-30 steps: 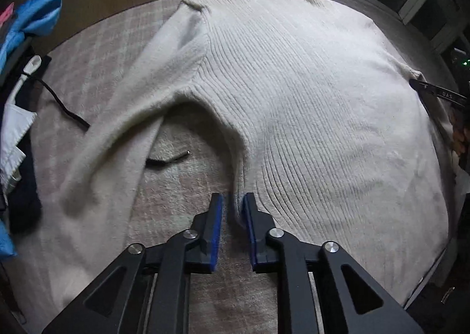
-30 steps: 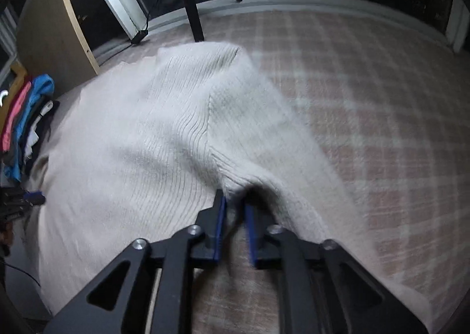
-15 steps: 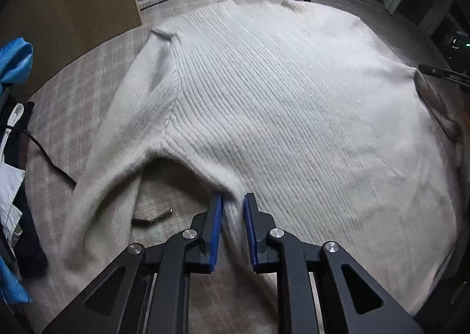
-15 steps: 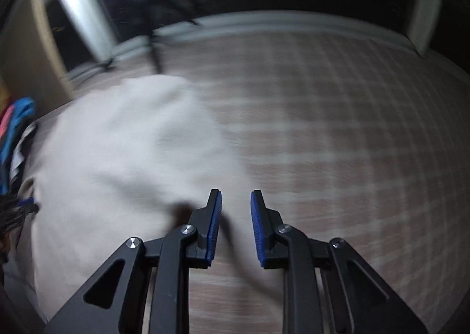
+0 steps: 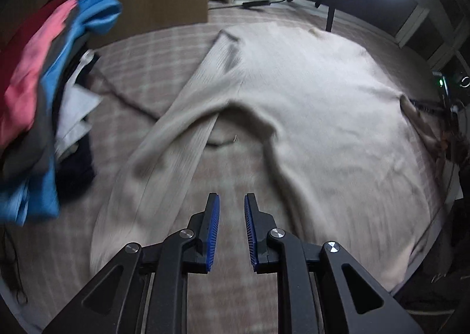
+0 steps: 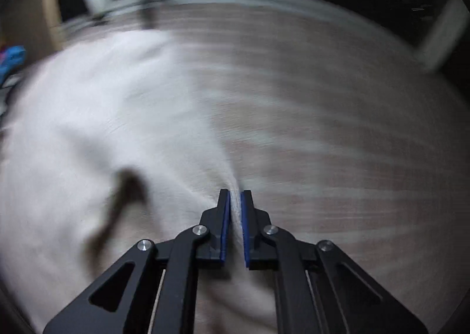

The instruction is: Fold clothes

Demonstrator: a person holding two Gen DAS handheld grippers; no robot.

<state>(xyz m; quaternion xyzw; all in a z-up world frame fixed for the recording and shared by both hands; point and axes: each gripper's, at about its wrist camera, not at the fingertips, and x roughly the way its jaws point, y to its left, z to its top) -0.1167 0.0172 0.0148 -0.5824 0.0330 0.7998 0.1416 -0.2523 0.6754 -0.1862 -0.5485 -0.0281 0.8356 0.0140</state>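
— So, where's the sweater (image 5: pixel 317 128)?

— Spread flat on the checked cloth (image 5: pixel 152 75), body wide open. From my left camera, one sleeve (image 5: pixel 164 163) runs down the left side toward me, with a dark cable (image 5: pixel 218 143) peeking out beside it. A pile of clothes (image 5: pixel 44 93), pink and blue on top, sits at the far left, beside the sleeve.

— And your left gripper (image 5: pixel 230 210)?

— Jaws a little apart, nothing between them. I see it hanging above bare cloth, between the sleeve and the body.

— The right one?

— My right view is badly blurred, but the right gripper (image 6: pixel 235 201) has just been closing, and a ridge of sweater (image 6: pixel 102 128) fabric stands pinched between the blue pads (image 6: pixel 224 222) at the garment's edge. Bare cloth lies to its right.
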